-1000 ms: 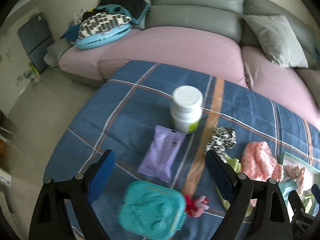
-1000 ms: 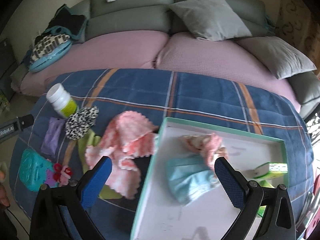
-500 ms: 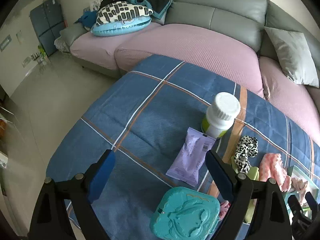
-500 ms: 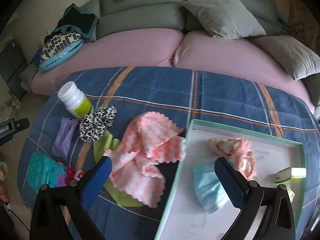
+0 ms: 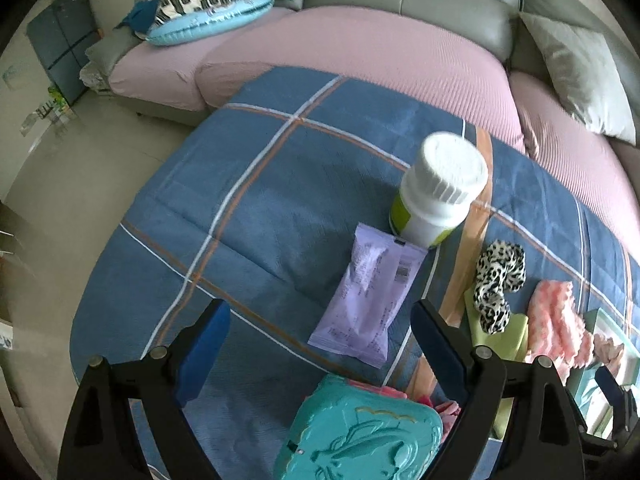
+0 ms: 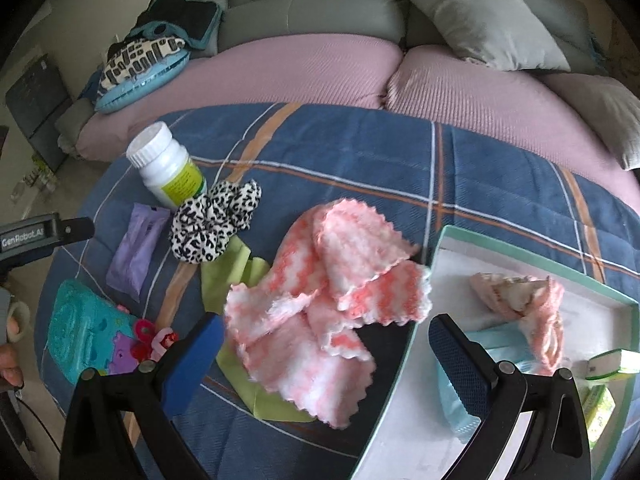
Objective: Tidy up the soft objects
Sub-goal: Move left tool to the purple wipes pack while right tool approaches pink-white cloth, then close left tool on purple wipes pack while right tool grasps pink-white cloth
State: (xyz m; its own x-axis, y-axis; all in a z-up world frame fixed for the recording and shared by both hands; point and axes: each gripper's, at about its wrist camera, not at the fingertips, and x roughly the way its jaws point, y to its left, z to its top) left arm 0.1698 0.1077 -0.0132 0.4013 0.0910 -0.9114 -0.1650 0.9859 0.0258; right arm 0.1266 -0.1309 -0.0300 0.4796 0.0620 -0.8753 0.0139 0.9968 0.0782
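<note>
A pink-and-white cloth (image 6: pixel 324 296) lies crumpled on the blue plaid cover, over a green cloth (image 6: pixel 244 276). My right gripper (image 6: pixel 324 344) is open and empty, hovering just above the pink cloth. A leopard-print scrunchie (image 6: pixel 216 224) lies beside a white bottle (image 6: pixel 168 170). The white tray (image 6: pixel 436 256) at right holds a pink fabric piece (image 6: pixel 524 300) and a blue mask (image 6: pixel 480 344). My left gripper (image 5: pixel 320 332) is open and empty above a purple packet (image 5: pixel 370 300). The scrunchie (image 5: pixel 496 284) and pink cloth (image 5: pixel 556 324) show at its right.
A teal case (image 5: pixel 360 436) lies at the near edge, also in the right wrist view (image 6: pixel 84 340), with red and pink clips (image 6: pixel 152 340) beside it. Green boxes (image 6: pixel 612 368) sit in the tray. A sofa with pink cushions (image 6: pixel 300 68) stands behind.
The right gripper moved left and down, from over the tray to over the pink cloth. The left gripper swung left and closer to the cover; the purple packet now sits between its fingers.
</note>
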